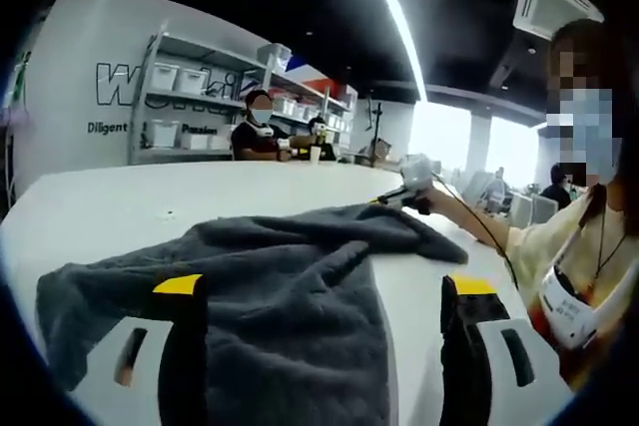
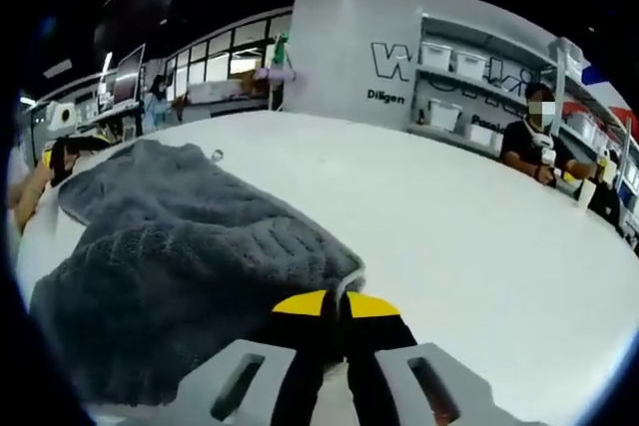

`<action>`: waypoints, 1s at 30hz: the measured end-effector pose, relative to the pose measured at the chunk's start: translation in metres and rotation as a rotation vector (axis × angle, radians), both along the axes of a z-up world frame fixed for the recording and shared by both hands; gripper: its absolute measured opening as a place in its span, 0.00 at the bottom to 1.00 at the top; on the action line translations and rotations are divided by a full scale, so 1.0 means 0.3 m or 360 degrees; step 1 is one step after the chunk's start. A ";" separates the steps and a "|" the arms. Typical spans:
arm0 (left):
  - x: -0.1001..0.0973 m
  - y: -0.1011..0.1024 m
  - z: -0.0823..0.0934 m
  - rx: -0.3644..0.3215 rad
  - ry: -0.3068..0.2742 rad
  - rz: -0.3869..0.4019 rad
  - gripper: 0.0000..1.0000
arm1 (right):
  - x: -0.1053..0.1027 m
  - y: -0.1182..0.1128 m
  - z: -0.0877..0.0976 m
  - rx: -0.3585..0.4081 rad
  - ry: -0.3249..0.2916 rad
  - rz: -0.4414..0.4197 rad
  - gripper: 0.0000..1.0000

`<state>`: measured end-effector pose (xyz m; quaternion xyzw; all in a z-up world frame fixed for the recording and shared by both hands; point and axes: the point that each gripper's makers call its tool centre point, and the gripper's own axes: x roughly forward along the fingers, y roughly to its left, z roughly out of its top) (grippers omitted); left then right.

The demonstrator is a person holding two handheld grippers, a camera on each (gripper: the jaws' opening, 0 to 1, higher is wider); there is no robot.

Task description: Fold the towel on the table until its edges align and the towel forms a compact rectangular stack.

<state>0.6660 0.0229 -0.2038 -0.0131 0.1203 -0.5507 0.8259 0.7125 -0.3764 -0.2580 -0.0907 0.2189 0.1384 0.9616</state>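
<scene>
Grey towel sits rumpled on the white table. Left gripper hangs over it, jaws wide apart; right gripper is pinched tight on a towel corner.

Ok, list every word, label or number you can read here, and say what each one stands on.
"W..." in large outlined letters on the white wall panel; the rest is cut off by the metal storage shelves.
"Diligen..." in small dark print on the same panel, lower down, also cut off by the shelves.
Further small print beside it: too blurred to read.
Grey terry towel, white table: no text.
</scene>
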 end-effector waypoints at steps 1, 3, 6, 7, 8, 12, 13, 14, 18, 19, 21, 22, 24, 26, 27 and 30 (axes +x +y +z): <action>-0.001 0.000 0.002 -0.0002 -0.0003 0.0001 0.95 | 0.000 0.005 0.016 0.0002 -0.0026 0.0003 0.01; -0.001 0.000 0.003 -0.0004 -0.0005 0.0004 0.95 | -0.004 0.018 0.067 -0.0009 -0.0095 0.0017 0.01; -0.004 -0.004 -0.001 -0.0005 0.0003 -0.0003 0.95 | -0.019 0.030 0.147 -0.0084 -0.0215 0.0018 0.01; -0.002 -0.005 -0.006 -0.0001 0.0009 -0.0005 0.95 | -0.028 0.037 0.173 -0.0097 -0.0251 0.0020 0.01; 0.000 -0.006 -0.011 0.0007 0.0014 -0.0005 0.95 | -0.034 0.043 0.189 -0.0102 -0.0275 0.0022 0.01; 0.007 -0.003 -0.026 0.0036 0.0030 -0.0006 0.95 | -0.039 0.052 0.241 -0.0110 -0.0349 0.0020 0.00; 0.007 -0.003 -0.026 0.0036 0.0032 -0.0009 0.95 | -0.038 0.052 0.253 -0.0114 -0.0366 0.0015 0.00; 0.007 -0.003 -0.025 0.0033 0.0033 -0.0011 0.95 | -0.036 0.051 0.266 -0.0120 -0.0386 0.0013 0.00; 0.014 0.002 -0.023 0.0038 0.0031 -0.0008 0.95 | -0.031 0.050 0.334 -0.0165 -0.0479 0.0003 0.00; 0.016 0.004 -0.023 0.0040 0.0031 -0.0006 0.95 | -0.029 0.048 0.345 -0.0171 -0.0493 -0.0001 0.00; 0.020 0.006 -0.028 0.0049 0.0034 -0.0002 0.95 | -0.020 0.039 0.380 -0.0190 -0.0530 -0.0017 0.00; 0.020 0.006 -0.030 0.0053 0.0035 -0.0001 0.95 | -0.016 0.036 0.392 -0.0198 -0.0540 -0.0020 0.00; 0.019 0.005 -0.033 0.0055 0.0038 -0.0003 0.95 | -0.006 0.025 0.416 -0.0221 -0.0560 -0.0032 0.00; 0.016 0.002 -0.036 0.0055 0.0042 -0.0006 0.95 | 0.009 0.011 0.435 -0.0236 -0.0573 -0.0048 0.00; 0.016 0.002 -0.036 0.0056 0.0042 -0.0006 0.95 | 0.017 0.005 0.443 -0.0243 -0.0574 -0.0052 0.00; 0.018 0.004 -0.036 0.0058 0.0039 0.0001 0.95 | 0.047 -0.011 0.466 -0.0250 -0.0574 -0.0065 0.01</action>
